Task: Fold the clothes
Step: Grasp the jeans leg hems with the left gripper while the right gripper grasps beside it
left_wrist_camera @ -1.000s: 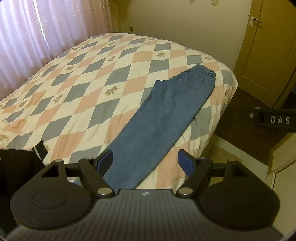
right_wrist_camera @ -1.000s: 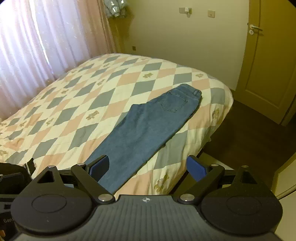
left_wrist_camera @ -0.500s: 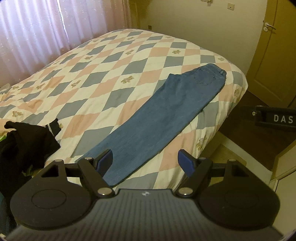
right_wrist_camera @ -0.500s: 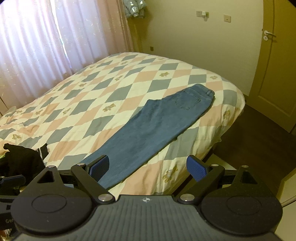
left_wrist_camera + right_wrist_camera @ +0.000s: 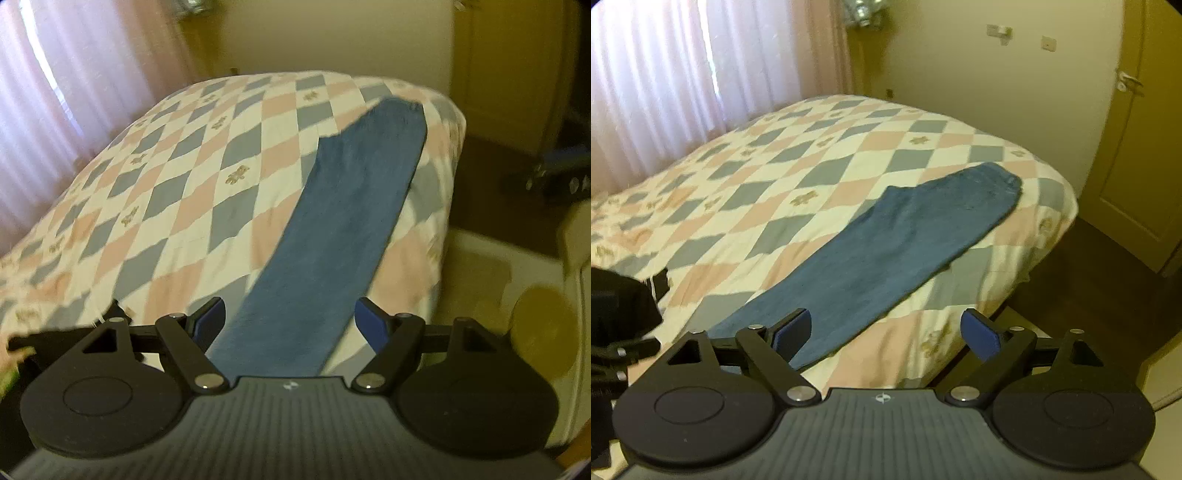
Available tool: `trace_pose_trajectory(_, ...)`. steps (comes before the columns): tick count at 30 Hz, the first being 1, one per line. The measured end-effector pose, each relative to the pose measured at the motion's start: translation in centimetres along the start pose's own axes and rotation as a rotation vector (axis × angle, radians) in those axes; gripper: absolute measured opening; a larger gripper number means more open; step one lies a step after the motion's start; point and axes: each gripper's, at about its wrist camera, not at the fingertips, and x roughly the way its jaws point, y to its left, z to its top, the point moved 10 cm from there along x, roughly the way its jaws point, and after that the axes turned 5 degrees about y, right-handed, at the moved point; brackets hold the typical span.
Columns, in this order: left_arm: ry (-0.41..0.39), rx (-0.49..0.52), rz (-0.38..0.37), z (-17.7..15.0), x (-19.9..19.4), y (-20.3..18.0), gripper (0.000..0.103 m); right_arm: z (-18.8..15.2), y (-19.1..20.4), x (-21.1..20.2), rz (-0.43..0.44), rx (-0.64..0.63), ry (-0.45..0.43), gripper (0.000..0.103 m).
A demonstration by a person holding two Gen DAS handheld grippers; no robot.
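Left gripper (image 5: 290,321) nearer jeans (image 5: 343,229), apparently.

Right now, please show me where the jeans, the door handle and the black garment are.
jeans (image 5: 886,258): right wrist view, middle of the legs.
door handle (image 5: 1126,79): right wrist view, on the lever.
black garment (image 5: 617,302): right wrist view, its bulk at the left edge.
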Motion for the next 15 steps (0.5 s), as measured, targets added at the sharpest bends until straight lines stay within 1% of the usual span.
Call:
trace_pose_trajectory(2,0.01,0.091,0.006,-1.3,1.8,2.2,0.075,-0.3,1.8,1.0,-0.006,-0.027,0.004,0.084)
trace_pose_trajectory(3,0.016,0.141,0.008,-2.0,2.8,3.2,0.072,-0.6,3.1,1.8,-0.01,-0.049,0.003,0.082)
trace_pose_trajectory(4,0.024,0.206,0.008,-2.9,3.8,4.1,0.069,-0.9,4.3,2.4,-0.015,-0.072,0.005,0.081)
trace_pose_trajectory(6,0.051,0.338,0.0,-5.4,6.1,5.9,0.067,-1.8,6.9,3.9,-0.022,-0.128,0.018,0.076)
trace_pose_trajectory(7,0.065,0.404,-0.006,-6.5,7.2,6.6,0.065,-2.4,8.4,4.8,-0.025,-0.163,0.028,0.076)
trace_pose_trajectory(10,0.094,0.626,-0.006,-10.1,10.4,8.1,0.063,-4.7,13.0,7.2,-0.023,-0.295,0.053,0.07)
trace_pose_trajectory(12,0.084,0.782,-0.012,-12.6,12.5,8.6,0.063,-6.3,16.0,8.9,-0.018,-0.395,0.074,0.065)
trace_pose_trajectory(14,0.062,0.915,-0.03,-14.8,14.2,8.5,0.063,-7.9,18.8,10.4,-0.006,-0.472,0.094,0.063)
trace_pose_trajectory(15,0.05,0.978,-0.04,-15.9,15.0,8.4,0.063,-9.0,20.6,11.3,0.01,-0.508,0.101,0.059)
